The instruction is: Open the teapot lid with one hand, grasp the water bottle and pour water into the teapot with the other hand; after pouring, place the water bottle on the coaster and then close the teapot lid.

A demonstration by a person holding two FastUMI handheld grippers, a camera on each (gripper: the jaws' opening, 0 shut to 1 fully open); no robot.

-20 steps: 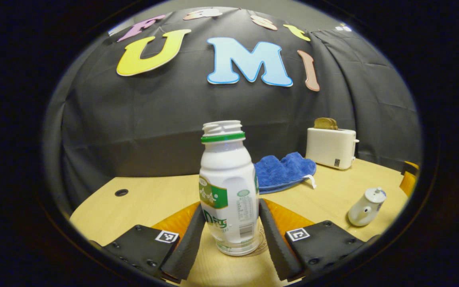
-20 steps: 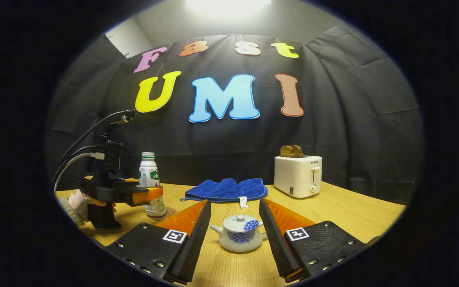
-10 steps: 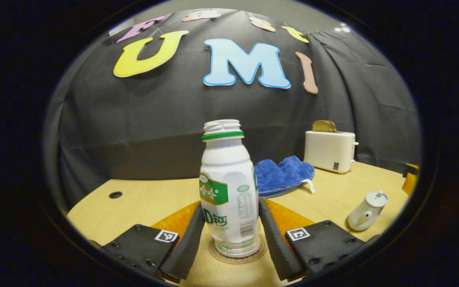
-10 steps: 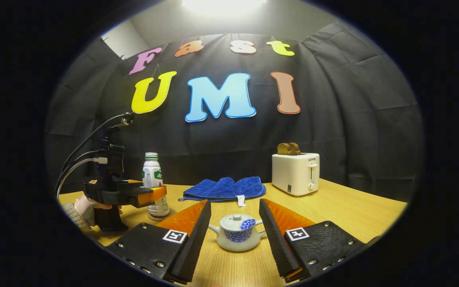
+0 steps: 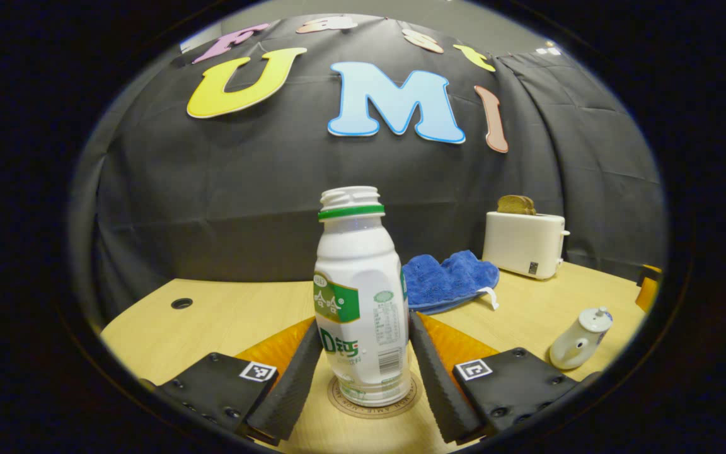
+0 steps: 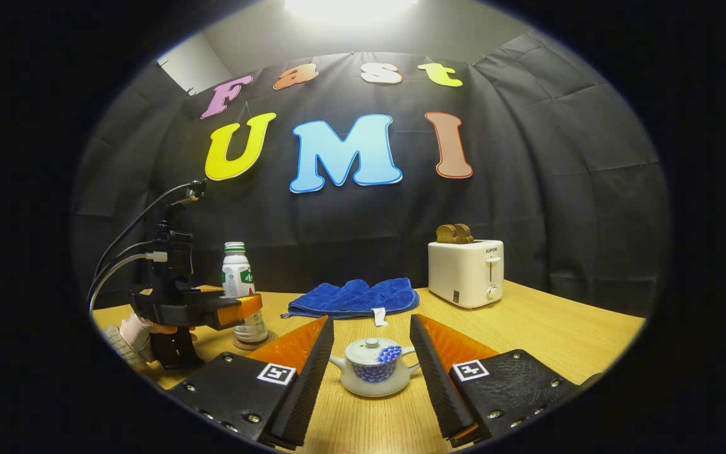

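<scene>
The left gripper flanks the bottle, contact unclear. The bottle, light, smooth and uncapped, stands on the coaster near the bench's left edge; grip mid-body. The right gripper, spread, frames the lidded teapot; ceramic, fragile.

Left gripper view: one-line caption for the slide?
Left gripper straddling the uncapped water bottle standing on the coaster, with teapot, blue cloth and toaster behind.

You've got a white water bottle with a green band, a white teapot with blue pattern, a blue cloth, a cream toaster.
</scene>
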